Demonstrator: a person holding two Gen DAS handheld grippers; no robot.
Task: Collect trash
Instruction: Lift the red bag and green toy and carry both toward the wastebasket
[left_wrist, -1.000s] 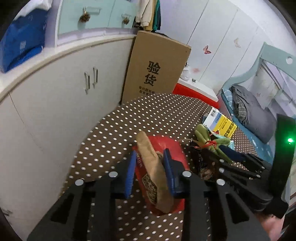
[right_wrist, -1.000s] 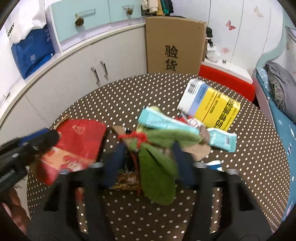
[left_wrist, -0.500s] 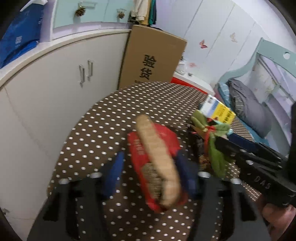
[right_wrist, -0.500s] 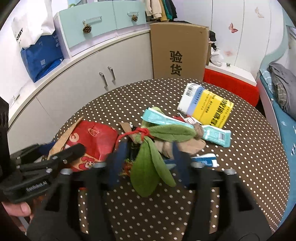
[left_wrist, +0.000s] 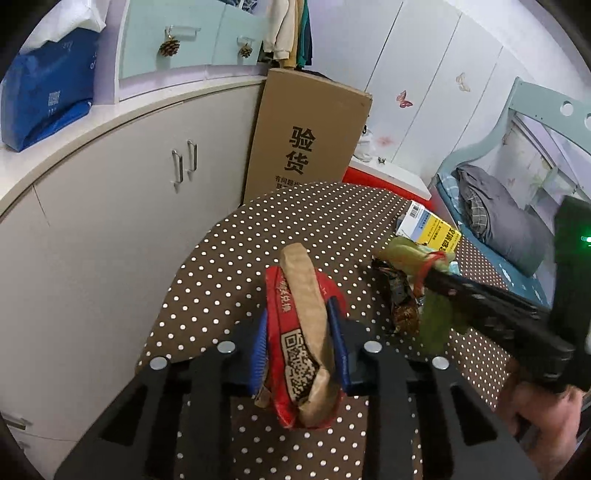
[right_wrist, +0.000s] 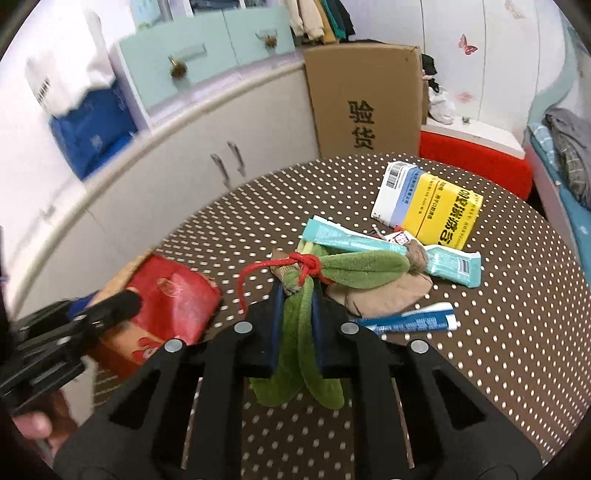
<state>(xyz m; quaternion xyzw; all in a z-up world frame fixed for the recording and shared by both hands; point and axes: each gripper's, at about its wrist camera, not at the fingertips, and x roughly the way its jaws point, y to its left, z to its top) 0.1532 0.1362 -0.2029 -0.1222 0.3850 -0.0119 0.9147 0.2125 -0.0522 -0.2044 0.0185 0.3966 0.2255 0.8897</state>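
Left tongs (left_wrist: 299, 343): jaws have just closed in and are clamped on a red-and-tan paper bag (left_wrist: 303, 332), held above the dotted surface (left_wrist: 236, 258). Right tongs (right_wrist: 297, 325): jaws have just closed, clamped on a green cloth bundle (right_wrist: 303, 354) tied with red cord (right_wrist: 306, 264). Beyond it, on the surface, lie a teal wrapper (right_wrist: 388, 251), a blue tube (right_wrist: 410, 321) and a yellow-and-white pack (right_wrist: 432, 206).
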